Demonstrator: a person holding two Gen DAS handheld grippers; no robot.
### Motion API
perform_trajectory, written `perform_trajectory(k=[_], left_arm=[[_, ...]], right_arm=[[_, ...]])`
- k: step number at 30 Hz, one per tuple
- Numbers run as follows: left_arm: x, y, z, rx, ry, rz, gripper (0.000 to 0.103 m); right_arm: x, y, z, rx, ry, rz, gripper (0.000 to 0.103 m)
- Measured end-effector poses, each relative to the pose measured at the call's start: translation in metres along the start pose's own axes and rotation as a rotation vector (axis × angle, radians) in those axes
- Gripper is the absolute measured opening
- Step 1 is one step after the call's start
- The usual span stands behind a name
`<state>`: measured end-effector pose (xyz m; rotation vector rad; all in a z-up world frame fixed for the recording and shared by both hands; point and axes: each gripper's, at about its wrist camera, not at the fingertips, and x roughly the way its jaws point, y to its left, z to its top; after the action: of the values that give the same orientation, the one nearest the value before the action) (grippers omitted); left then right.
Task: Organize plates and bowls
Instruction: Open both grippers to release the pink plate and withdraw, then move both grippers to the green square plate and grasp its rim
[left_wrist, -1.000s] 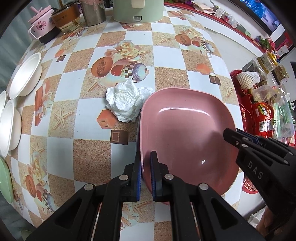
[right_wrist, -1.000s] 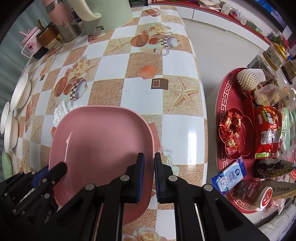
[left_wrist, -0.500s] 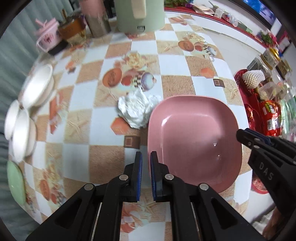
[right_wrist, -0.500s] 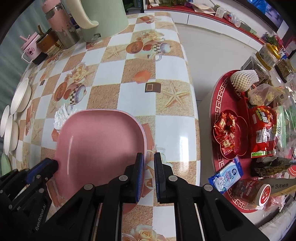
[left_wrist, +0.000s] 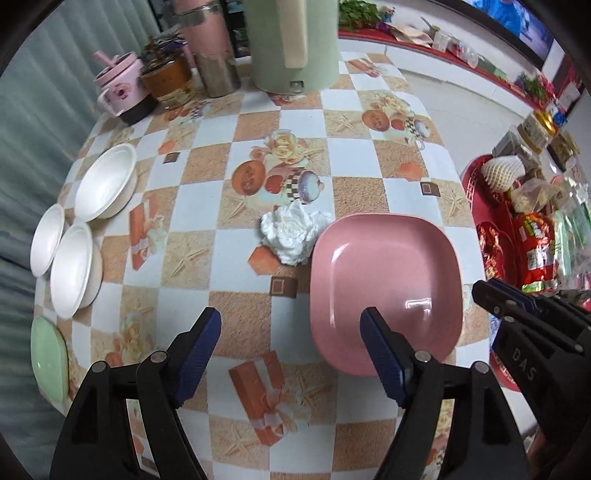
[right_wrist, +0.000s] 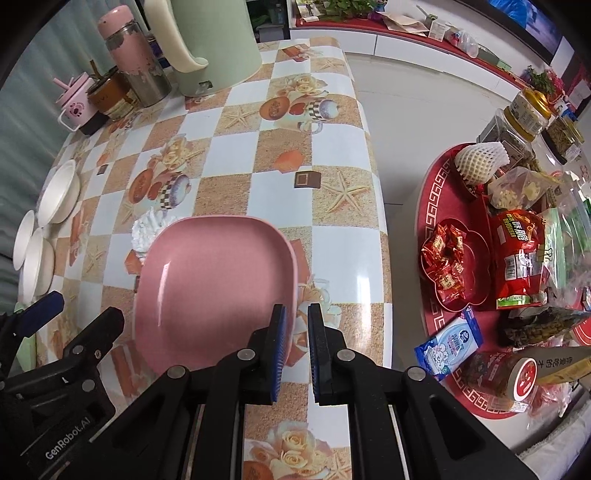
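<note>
On the checked bench (left_wrist: 236, 192), the pink plate (left_wrist: 384, 288) lies flat near the right-hand edge, a crumpled white tissue (left_wrist: 291, 232) touching its far-left corner. The left gripper (left_wrist: 291, 339) is opening, its jaws spread wide with nothing between them; the plate's near-left rim lies under its right finger, so the plate sits just to that gripper's right. The right gripper (right_wrist: 295, 328) is clenched on nothing (its closed jaws hover over the plate's near-right rim, which shows behind them rather than pinched). Both grippers point steeply down and flank the plate's near edge. Its longer side seems to run away from the grippers. The white bowls (left_wrist: 74, 240) and a green plate (left_wrist: 48, 358) lie well left of the pink plate, so the left gripper is likely the nearer one for reaching them.
</note>
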<state>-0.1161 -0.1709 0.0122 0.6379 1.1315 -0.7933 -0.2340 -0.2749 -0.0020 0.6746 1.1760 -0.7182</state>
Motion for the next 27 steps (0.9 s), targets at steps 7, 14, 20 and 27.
perform_trajectory(k=[7,14,20,27], left_arm=[[-0.029,0.059,-0.033,-0.166,-0.040,-0.039,0.083],[-0.030,0.138,-0.077,-0.372,-0.015,0.012,0.083],[-0.063,0.211,-0.112,-0.449,-0.085,0.055,0.083],[-0.068,0.296,-0.141,-0.558,-0.081,0.162,0.083]], right_arm=[[-0.033,0.035,-0.012,-0.115,-0.111,0.104,0.086],[-0.024,0.105,-0.021,-0.257,-0.071,0.113,0.086],[-0.011,0.169,-0.034,-0.294,0.006,0.166,0.086],[0.001,0.254,-0.042,-0.372,0.050,0.219,0.086]])
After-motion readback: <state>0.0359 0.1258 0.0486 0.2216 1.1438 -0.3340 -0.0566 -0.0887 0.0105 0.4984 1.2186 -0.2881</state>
